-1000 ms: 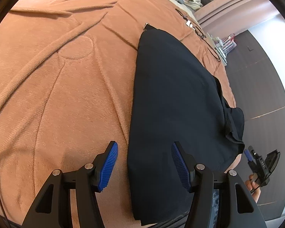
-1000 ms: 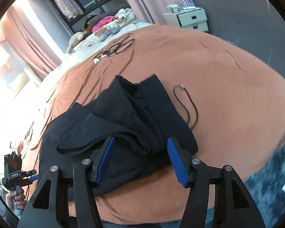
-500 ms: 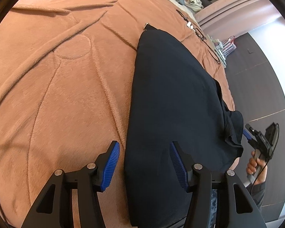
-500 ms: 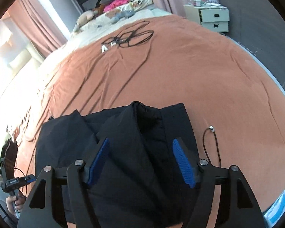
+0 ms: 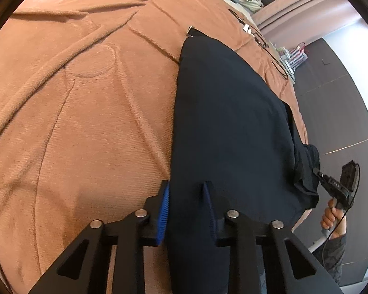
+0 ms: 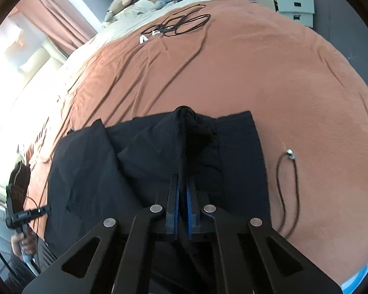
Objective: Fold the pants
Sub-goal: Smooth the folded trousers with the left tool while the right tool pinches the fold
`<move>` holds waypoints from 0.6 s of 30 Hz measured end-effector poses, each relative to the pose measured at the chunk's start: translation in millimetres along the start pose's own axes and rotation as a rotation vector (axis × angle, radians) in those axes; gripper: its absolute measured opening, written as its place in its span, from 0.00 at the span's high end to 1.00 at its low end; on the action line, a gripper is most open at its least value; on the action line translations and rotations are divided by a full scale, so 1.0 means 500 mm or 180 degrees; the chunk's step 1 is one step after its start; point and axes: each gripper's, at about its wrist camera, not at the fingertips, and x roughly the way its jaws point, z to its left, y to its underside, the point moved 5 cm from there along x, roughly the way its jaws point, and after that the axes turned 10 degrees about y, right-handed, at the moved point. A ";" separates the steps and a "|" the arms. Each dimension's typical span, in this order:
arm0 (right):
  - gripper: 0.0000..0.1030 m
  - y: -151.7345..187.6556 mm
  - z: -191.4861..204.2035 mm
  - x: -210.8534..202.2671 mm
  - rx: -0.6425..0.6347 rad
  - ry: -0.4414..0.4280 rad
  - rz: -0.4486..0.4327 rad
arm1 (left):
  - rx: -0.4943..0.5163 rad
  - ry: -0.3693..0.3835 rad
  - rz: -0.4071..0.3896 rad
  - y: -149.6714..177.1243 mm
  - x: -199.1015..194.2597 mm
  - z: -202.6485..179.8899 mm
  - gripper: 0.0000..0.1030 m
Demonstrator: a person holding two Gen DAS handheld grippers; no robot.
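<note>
Both grippers are clamping black pants point(image 5: 228, 122) lying on the bed point(image 5: 85, 98), the left gripper point(image 5: 187, 210) having just closed on an edge, the right gripper point(image 6: 182, 203) pinching a thin fold that is likely slipping if lifted unevenly.

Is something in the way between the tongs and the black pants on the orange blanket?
Nothing visible is. Both tongs have just closed on the black fabric pants: the left tongs on one end, the right tongs on a raised fold.

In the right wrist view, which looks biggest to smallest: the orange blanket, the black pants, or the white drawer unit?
1. Orange blanket
2. Black pants
3. White drawer unit, though it stands farthest from the camera, so it may only look small.
</note>
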 end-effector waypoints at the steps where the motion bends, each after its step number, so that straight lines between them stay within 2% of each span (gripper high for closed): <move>1: 0.99 0.008 -0.010 -0.005 0.0040 0.0058 0.0052 | 0.0013 -0.0015 0.0009 0.000 0.000 -0.001 0.78; 3: 0.99 0.020 -0.023 -0.009 0.0085 0.0134 0.0161 | 0.0016 -0.0017 0.0016 0.000 -0.002 0.000 0.81; 7: 0.99 0.027 -0.030 -0.009 0.0018 0.0313 0.0343 | 0.0011 -0.0006 0.0013 -0.001 -0.004 0.000 0.81; 10: 0.97 0.002 -0.018 -0.015 0.0057 0.0202 0.0239 | 0.0001 -0.0007 0.0009 -0.001 -0.004 0.001 0.81; 12: 0.86 -0.020 -0.017 -0.022 0.0160 0.0057 0.0156 | -0.0008 -0.0003 0.0005 0.000 -0.006 0.001 0.81; 14: 0.32 -0.043 -0.026 -0.029 0.0283 -0.0056 0.0024 | -0.0009 -0.0004 0.0002 0.001 -0.007 0.001 0.81; 15: 0.26 -0.055 -0.031 -0.030 0.0330 -0.0055 -0.0040 | -0.0011 -0.0007 0.0003 0.001 -0.006 0.001 0.81; 18: 0.25 -0.084 -0.037 -0.011 0.0442 -0.0156 0.0008 | -0.0023 -0.0015 0.0007 0.001 -0.004 0.002 0.81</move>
